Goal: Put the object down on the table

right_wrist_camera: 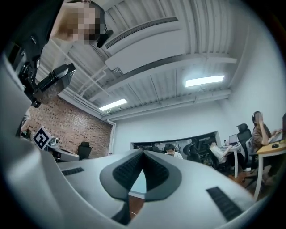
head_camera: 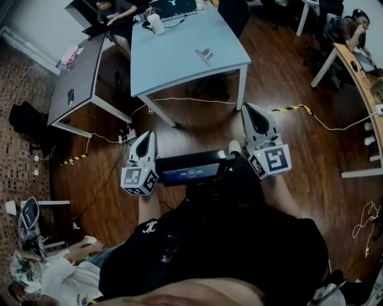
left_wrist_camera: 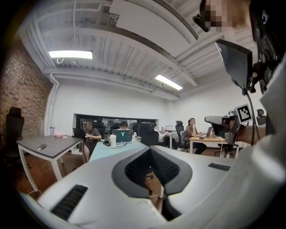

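A small grey metal object [head_camera: 204, 55] lies on the light blue table [head_camera: 179, 60], far ahead of both grippers. My left gripper [head_camera: 148, 138] is held close to the body over the wooden floor, shut, with nothing in it. My right gripper [head_camera: 254, 112] is beside it, also shut and empty. In the left gripper view the jaw tips [left_wrist_camera: 150, 150] meet, with the blue table [left_wrist_camera: 105, 152] beyond them. In the right gripper view the jaw tips [right_wrist_camera: 143, 153] touch and point level into the room.
A white cup [head_camera: 155, 24] and a laptop [head_camera: 173, 7] stand at the blue table's far end. A dark grey table [head_camera: 75, 77] is to the left. Cables [head_camera: 179, 99] cross the floor. People sit at desks at the far side and right.
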The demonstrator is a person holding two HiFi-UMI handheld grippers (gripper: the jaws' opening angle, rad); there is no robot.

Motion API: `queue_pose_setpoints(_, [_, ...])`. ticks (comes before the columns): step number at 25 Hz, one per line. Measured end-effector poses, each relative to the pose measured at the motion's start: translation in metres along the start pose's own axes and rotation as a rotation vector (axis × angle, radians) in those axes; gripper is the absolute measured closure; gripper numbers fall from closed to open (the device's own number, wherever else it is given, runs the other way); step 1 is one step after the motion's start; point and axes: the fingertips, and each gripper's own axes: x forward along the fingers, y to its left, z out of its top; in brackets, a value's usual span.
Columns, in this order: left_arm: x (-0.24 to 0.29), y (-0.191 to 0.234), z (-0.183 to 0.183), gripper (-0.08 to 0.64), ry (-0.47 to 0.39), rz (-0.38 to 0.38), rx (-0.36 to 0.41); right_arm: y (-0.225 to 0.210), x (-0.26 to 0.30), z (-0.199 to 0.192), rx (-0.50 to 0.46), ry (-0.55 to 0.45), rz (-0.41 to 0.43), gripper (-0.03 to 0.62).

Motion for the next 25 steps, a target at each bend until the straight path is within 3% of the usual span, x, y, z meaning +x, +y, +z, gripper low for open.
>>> queue_pose_setpoints(7, [-0.050,-0.023,0.007,0.569,-0.020,0.021,-0.012,0.011,-0.049,0.016,-0.025,0.026,-0.017,0.617])
queue_pose_setpoints(17, [-0.050,-0.067,0.027,0.568,-0.033,0.042,0.011,-0.014,-0.071,0.038,0.005,0.010,0.042,0.617])
queue_pose_setpoints(21, [-0.058,-0.078,0.033,0.569,-0.057,0.059,-0.050,-0.020,-0.076,0.041,-0.001,0.007,0.061,0.617])
queue_pose_setpoints(25, [-0.058,-0.088,0.033,0.569,-0.059,0.069,-0.043,-0.025,-0.080,0.047,-0.045,-0.003,0.070,0.617])
